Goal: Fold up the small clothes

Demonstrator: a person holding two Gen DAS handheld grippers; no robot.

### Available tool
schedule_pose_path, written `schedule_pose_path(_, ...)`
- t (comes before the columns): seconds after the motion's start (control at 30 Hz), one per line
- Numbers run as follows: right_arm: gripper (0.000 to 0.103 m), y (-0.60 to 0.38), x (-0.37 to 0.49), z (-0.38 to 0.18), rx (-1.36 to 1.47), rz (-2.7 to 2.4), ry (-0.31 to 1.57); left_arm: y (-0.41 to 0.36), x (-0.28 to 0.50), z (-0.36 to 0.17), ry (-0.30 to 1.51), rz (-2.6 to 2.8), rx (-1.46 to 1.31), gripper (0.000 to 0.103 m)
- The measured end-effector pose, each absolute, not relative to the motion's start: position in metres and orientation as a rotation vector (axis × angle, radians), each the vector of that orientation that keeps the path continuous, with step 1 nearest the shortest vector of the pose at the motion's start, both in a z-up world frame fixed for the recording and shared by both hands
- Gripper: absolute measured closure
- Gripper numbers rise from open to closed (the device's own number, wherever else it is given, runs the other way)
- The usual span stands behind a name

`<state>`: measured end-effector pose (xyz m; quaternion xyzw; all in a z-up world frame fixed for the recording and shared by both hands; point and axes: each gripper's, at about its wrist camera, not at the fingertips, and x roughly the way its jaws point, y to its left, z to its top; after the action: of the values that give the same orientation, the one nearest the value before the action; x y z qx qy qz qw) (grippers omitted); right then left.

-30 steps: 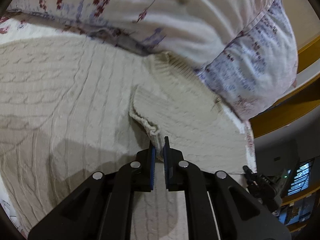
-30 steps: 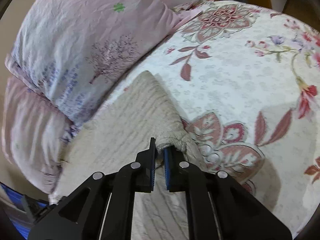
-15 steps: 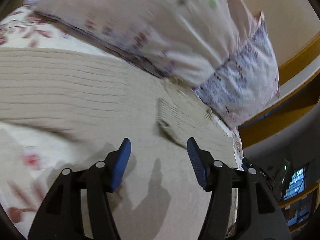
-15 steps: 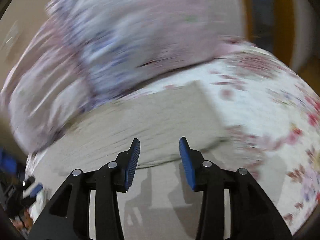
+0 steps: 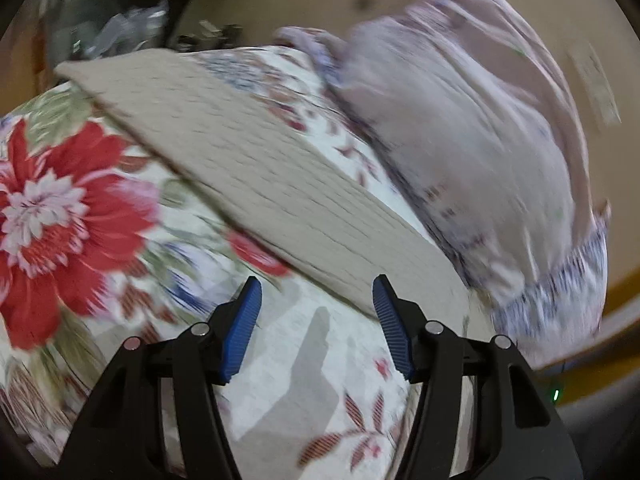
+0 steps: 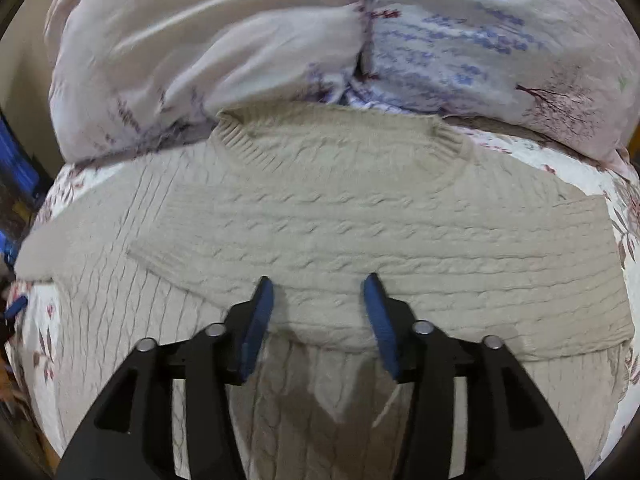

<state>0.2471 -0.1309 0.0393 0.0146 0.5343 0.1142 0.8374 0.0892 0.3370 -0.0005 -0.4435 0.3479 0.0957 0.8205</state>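
A cream cable-knit sweater [image 6: 320, 216] lies flat on the bed, neckline toward the pillows, with a sleeve folded across its chest. My right gripper [image 6: 318, 316] is open and empty, hovering over the sweater's middle. In the left wrist view the sweater [image 5: 256, 168] shows as a long blurred beige band running diagonally over the floral sheet. My left gripper [image 5: 316, 320] is open and empty, above the sheet just off the sweater's near edge.
Pale pink and blue-print pillows [image 6: 360, 40] lie right behind the sweater's neckline; they also show in the left wrist view [image 5: 480, 140]. The floral bedsheet [image 5: 60, 208] has a big red flower. Clutter [image 5: 120, 28] sits beyond the bed's far end.
Both grippers let go of the sweater's sleeve cuffs, opened wide and pulled back. The left view swung toward the floral sheet; the right view now faces the sweater with a sleeve folded across it.
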Motion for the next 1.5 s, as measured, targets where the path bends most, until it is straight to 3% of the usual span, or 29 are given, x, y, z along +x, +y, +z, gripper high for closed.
schedule_pose_path(0.2,0.048,-0.141,0.245,0.04,0.111,0.264,1.146,0.37,0.098,-0.008,0.688,0.254,-1.06,0.054)
schedule_pose_path(0.3,0.047,-0.142,0.242,0.041,0.119,0.273,1.15,0.378,0.103,-0.012,0.681,0.296,-1.088,0.072)
schedule_pose_path(0.37,0.046,-0.143,0.239,0.042,0.126,0.279,1.15,0.387,0.106,-0.017,0.688,0.316,-1.103,0.092)
schedule_pose_path(0.47,0.047,-0.148,0.237,0.044,0.151,0.297,1.153,0.391,0.109,-0.015,0.668,0.314,-1.122,0.096)
schedule_pose_path(0.73,0.041,-0.174,0.232,0.05,0.244,0.296,1.163,0.341,0.137,0.066,0.511,0.143,-0.972,0.098)
schedule_pose_path(0.97,0.041,-0.216,0.22,0.06,0.312,0.235,1.131,0.223,0.194,0.114,0.516,-0.178,-0.828,0.098)
schedule_pose_path(1.1,0.041,-0.239,0.214,0.063,0.33,0.195,1.117,0.148,0.224,0.108,0.595,-0.324,-0.79,0.098)
schedule_pose_path(1.4,0.041,-0.27,0.204,0.062,0.348,0.14,1.121,0.022,0.254,0.04,0.85,-0.439,-0.694,0.098)
schedule_pose_path(1.5,0.041,-0.272,0.202,0.064,0.345,0.135,1.115,0.005,0.254,0.027,0.917,-0.464,-0.663,0.088)
